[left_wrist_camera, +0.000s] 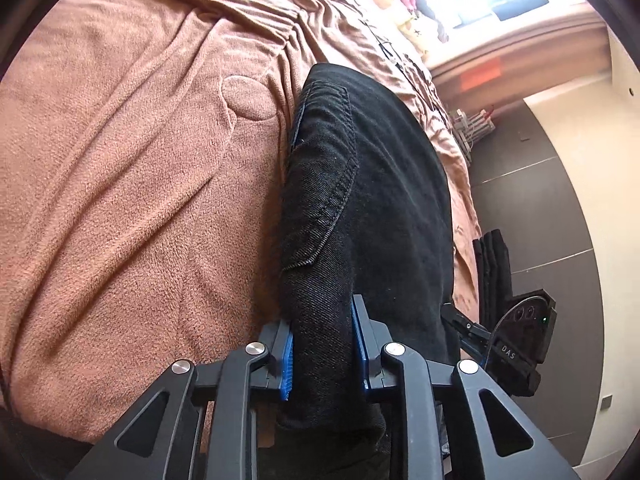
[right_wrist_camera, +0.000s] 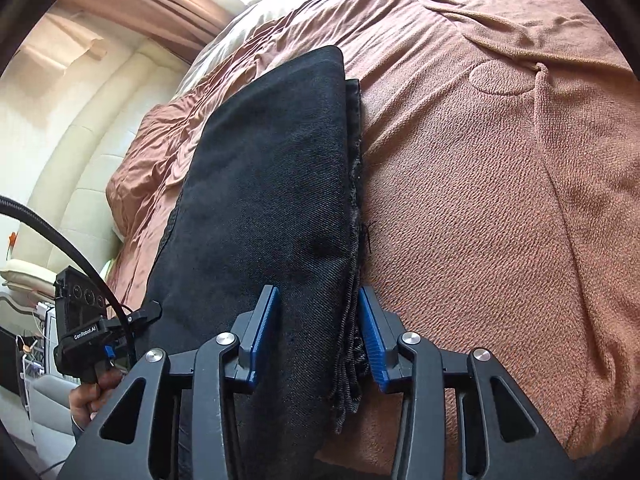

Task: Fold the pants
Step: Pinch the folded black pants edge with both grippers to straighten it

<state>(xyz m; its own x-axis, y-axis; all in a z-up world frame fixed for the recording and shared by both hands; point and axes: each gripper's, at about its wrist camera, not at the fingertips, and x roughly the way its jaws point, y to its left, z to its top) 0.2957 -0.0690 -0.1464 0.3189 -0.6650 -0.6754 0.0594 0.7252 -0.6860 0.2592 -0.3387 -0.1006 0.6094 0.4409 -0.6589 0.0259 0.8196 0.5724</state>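
- The black pants [left_wrist_camera: 360, 184] lie folded in a long, thick bundle on a bed covered with a brown fleece blanket [left_wrist_camera: 132, 184].
- The left gripper [left_wrist_camera: 323, 354] is clenched on one end of the bundle; its blue pads [left_wrist_camera: 286, 360] press on the denim from both sides.
- In the left wrist view a back pocket [left_wrist_camera: 324, 184] with its stitched seam shows on the upper side of the pants, and the cloth runs away from the gripper toward the far end of the bed.
- The right gripper [right_wrist_camera: 320, 338] grasps the other end of the pants [right_wrist_camera: 272, 184]; one blue pad [right_wrist_camera: 262, 334] touches the smooth top face and the other sits against the stacked layer edges, which look a little frayed.
- In the right wrist view the folded layers are seen at the right edge of the bundle, one upon another.
- The blanket [right_wrist_camera: 500, 200] has soft wrinkles and a round raised patch [right_wrist_camera: 502, 77] just beyond the pants.
- Each camera sees the other gripper at the side: the right one at the edge of the left view [left_wrist_camera: 516, 340], the left one, held by a hand [right_wrist_camera: 90, 396], in the right view.
- A dark tiled floor [left_wrist_camera: 532, 200] shows beside the bed in the left view.
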